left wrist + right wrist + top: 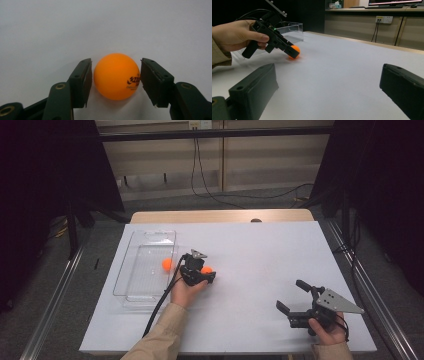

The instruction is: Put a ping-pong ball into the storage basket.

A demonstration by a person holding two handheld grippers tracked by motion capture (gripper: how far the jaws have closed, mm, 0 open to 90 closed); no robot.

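Observation:
An orange ping-pong ball [115, 75] with a dark printed logo rests on the white table between the jaws of my left gripper [116, 83]. The pads flank it closely, with a thin sliver of gap at the left pad, so the gripper is open around it. In the high view that ball [206, 269] lies just right of the clear tray, at the left gripper [207, 274]. A second orange ball [166, 264] lies inside the tray. My right gripper [291, 295] rests near the front right of the table, open and with nothing between its jaws [328, 72].
The clear plastic tray [131, 251] stands on the left part of the white tabletop [260, 250]. A black cable [159, 307] trails from the left gripper toward the front edge. Metal rails run along both sides of the table.

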